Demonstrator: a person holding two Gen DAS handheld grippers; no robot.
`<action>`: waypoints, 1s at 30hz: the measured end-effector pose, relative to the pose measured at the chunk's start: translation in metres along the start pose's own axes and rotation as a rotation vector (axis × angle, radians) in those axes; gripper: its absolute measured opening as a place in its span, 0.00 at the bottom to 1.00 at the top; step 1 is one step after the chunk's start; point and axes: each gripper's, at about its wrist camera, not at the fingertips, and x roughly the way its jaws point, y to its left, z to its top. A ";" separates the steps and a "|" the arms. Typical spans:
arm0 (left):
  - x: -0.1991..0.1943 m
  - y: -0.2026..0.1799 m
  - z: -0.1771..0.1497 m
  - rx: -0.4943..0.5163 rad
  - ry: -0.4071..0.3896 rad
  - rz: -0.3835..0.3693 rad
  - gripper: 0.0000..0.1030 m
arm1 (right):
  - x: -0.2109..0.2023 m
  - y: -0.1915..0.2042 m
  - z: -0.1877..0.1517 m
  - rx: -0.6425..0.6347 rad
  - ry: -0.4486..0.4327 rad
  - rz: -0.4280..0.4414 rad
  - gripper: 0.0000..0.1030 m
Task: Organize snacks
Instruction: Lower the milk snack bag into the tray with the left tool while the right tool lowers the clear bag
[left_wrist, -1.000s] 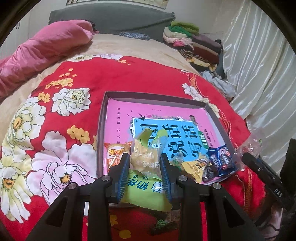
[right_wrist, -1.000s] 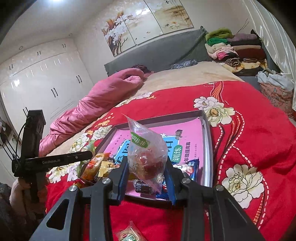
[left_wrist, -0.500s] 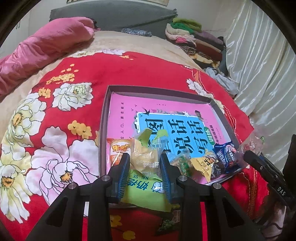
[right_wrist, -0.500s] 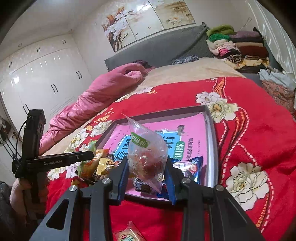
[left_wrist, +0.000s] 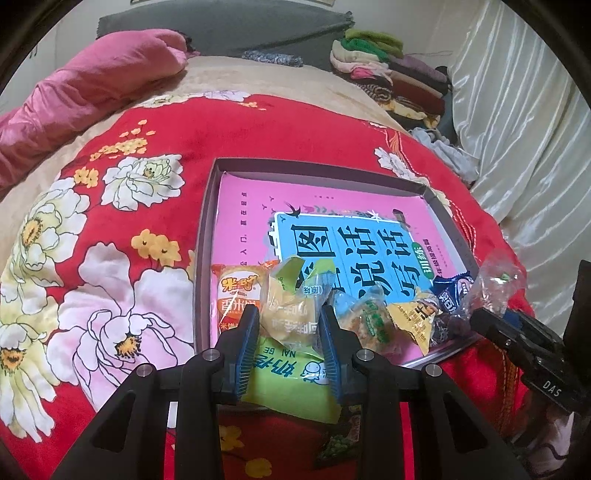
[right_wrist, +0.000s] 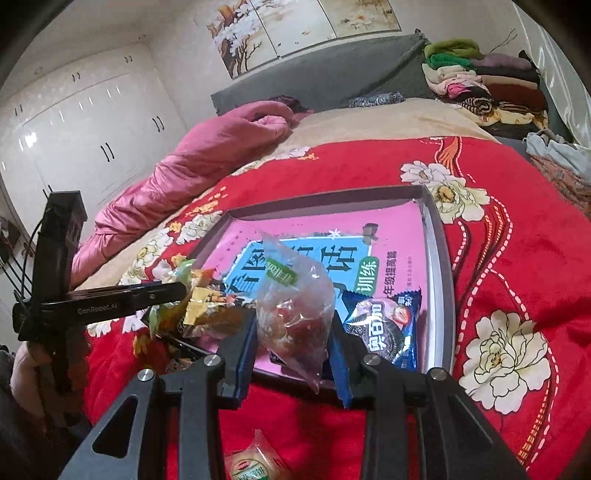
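A: Pinching a crumpled yellow snack, the left gripper has its fingers nearly together, pads pressed on the wrapper. It hangs over the near edge of the tray.

B: And the right?

A: The right gripper has its fingers closed partway on a clear bag with something reddish-brown inside and a green label near the top. That too is over the tray's near edge.

B: What else is in the tray?

A: A pink book lines the bottom. On it, near the front: an orange pack, a green-printed pack, a yellow pack and a blue cookie pack. A lime-green pack lies under the left gripper, part hidden by the fingers.

B: Anything unclear?

A: Another snack on the red blanket is cut off at the lower edge of the right view. The bag's contents are too blurred to name.
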 end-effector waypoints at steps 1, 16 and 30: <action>0.000 0.000 0.000 0.002 0.001 0.000 0.34 | 0.000 0.000 0.000 0.001 0.004 -0.001 0.35; -0.003 -0.005 0.000 0.018 -0.003 -0.005 0.35 | -0.002 -0.007 -0.001 0.032 0.004 -0.043 0.35; -0.013 -0.006 0.001 0.018 -0.018 -0.019 0.49 | -0.012 -0.013 0.002 0.042 -0.034 -0.088 0.41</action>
